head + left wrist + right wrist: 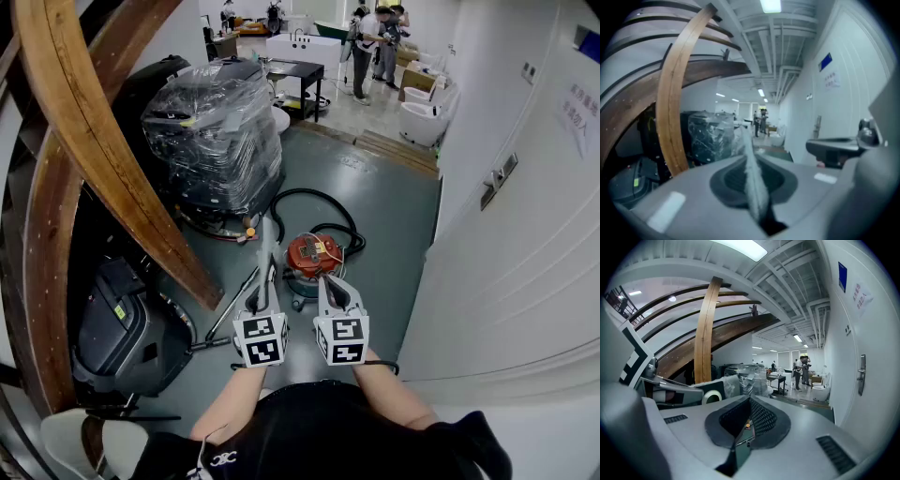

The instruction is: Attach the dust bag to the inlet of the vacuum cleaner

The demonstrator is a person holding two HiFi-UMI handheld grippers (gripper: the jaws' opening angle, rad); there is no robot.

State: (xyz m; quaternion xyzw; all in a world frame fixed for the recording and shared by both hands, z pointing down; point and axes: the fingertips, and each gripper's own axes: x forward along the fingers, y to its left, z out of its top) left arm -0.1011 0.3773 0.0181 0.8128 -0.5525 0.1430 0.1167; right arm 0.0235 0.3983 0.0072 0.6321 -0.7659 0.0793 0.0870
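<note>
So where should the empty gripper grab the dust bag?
Probably the stiff dark collar round its hole, coming from the right: the left gripper pinches the floppy white dust bag edge-on, and the collar faces the right gripper.

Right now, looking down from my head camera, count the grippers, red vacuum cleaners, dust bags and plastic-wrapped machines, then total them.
Grippers: 2 (left gripper, right gripper)
Red vacuum cleaner: 1
Dust bag: 1
Plastic-wrapped machine: 1
Total: 5
</note>
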